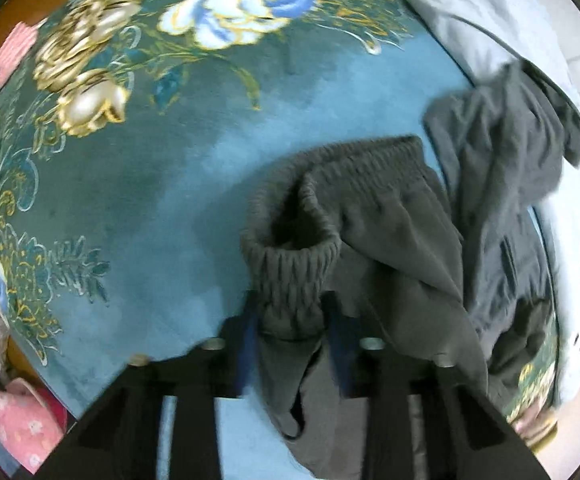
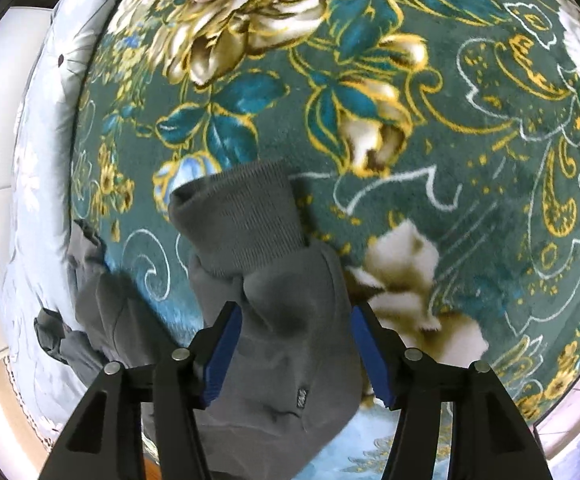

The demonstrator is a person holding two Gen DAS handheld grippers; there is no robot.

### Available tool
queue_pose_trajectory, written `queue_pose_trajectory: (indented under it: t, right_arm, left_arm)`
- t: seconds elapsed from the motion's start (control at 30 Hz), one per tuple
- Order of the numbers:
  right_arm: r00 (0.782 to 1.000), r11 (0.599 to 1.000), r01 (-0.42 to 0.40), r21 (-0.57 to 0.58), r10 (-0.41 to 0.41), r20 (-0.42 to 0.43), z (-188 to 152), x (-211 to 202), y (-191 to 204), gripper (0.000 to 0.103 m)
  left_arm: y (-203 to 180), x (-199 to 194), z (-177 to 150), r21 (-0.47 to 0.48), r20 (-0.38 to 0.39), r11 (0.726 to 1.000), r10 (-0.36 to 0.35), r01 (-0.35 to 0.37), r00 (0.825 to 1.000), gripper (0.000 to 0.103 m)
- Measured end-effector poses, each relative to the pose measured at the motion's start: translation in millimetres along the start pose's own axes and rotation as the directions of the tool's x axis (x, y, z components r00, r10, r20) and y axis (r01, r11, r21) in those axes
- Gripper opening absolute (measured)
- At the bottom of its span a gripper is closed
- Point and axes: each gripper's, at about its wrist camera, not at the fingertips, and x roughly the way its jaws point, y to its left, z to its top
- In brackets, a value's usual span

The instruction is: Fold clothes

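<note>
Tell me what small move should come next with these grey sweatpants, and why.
Probably close the right gripper on the pant leg just below the ribbed cuff. Its pads stand apart on either side of the grey fabric, not pressing, while the left gripper pinches the elastic waistband. With both ends held, the sweatpants could be stretched flat on the floral blanket.

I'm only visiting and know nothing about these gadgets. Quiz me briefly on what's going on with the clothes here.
1. True or false: the blanket under the clothes is plain red.
2. Which part of the grey trousers sits between the left gripper fingers? A elastic waistband; B zip; C button.
3. Fill in: the right gripper jaws stand ___ either side of the grey fabric below the ribbed cuff.

Key: 1 false; 2 A; 3 open.
</note>
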Motion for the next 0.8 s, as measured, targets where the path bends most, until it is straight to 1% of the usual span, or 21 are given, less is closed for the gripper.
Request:
queue_pose_trajectory:
  t: [0.03,0.07,0.13,0.17,0.2,0.27,0.33,0.43,0.47,0.53,0.63,0.67,0.7,0.77,0.8]
  right_arm:
    - [1.000,1.000,-0.001,-0.002,0.001,-0.001,1,1,1,0.061]
    - [1.000,1.000,-0.003,-0.008,0.003,-0.004,2,1,3,0.061]
    - [1.000,1.000,-0.004,-0.030,0.004,-0.007,4,1,5,0.061]
    - [1.000,0.999,-0.002,-0.046,0.001,-0.006,4,1,7,0.062]
    - [1.000,0.998,0.001,-0.062,-0.001,-0.006,5,2,8,0.062]
    - [1.000,0.997,0.009,-0.081,-0.009,-0.004,5,2,8,0.062]
    - [1.000,0.997,0.006,-0.079,-0.006,0.001,5,4,6,0.062]
    - [1.000,0.999,-0.015,-0.036,0.014,-0.013,4,12,0,0.062]
    - [1.000,1.000,-0.019,-0.024,0.019,-0.016,2,16,-1,0.062]
    - [1.000,1.000,-0.019,-0.018,0.019,-0.021,0,21,1,0.062]
    - [0.999,1.000,-0.023,-0.019,0.022,-0.024,-4,24,8,0.060]
    - [0.999,0.999,-0.028,-0.019,0.028,-0.023,-5,24,11,0.052]
    - [0.999,0.999,-0.029,-0.029,0.028,-0.024,-6,21,14,0.032]
    - [0.999,0.995,-0.046,-0.091,0.044,-0.024,-8,11,23,0.017]
    - [0.998,0.991,-0.054,-0.123,0.052,-0.024,-8,7,27,0.014]
  left_arm:
    - [6,-1,1,-0.018,0.003,1.000,-0.006,0.006,1.000,0.024]
    - [19,-4,0,-0.055,0.012,0.998,-0.031,0.032,0.999,0.023]
    - [44,-10,-1,-0.132,0.034,0.987,-0.082,0.086,0.996,0.021]
    - [56,-15,-5,-0.166,0.044,0.981,-0.094,0.100,0.995,0.021]
    - [78,-17,-10,-0.230,0.054,0.968,-0.096,0.106,0.994,0.021]
    - [106,-7,-18,-0.308,0.045,0.947,-0.081,0.091,0.996,0.021]
    - [138,2,-33,-0.408,0.026,0.910,-0.069,0.074,0.997,0.021]
    - [159,1,-52,-0.484,0.019,0.870,-0.094,0.091,0.995,0.021]
    - [161,-2,-57,-0.494,0.018,0.865,-0.097,0.094,0.995,0.021]
    - [161,-6,-59,-0.498,0.014,0.862,-0.103,0.096,0.995,0.021]
    - [155,-9,-54,-0.478,0.009,0.873,-0.106,0.098,0.994,0.021]
    - [152,-8,-50,-0.468,0.010,0.878,-0.108,0.100,0.994,0.021]
    - [149,-9,-48,-0.460,0.012,0.882,-0.108,0.102,0.994,0.021]
    - [144,-9,-44,-0.432,0.021,0.895,-0.116,0.114,0.993,0.021]
    - [141,-5,-41,-0.420,0.025,0.899,-0.121,0.120,0.992,0.021]
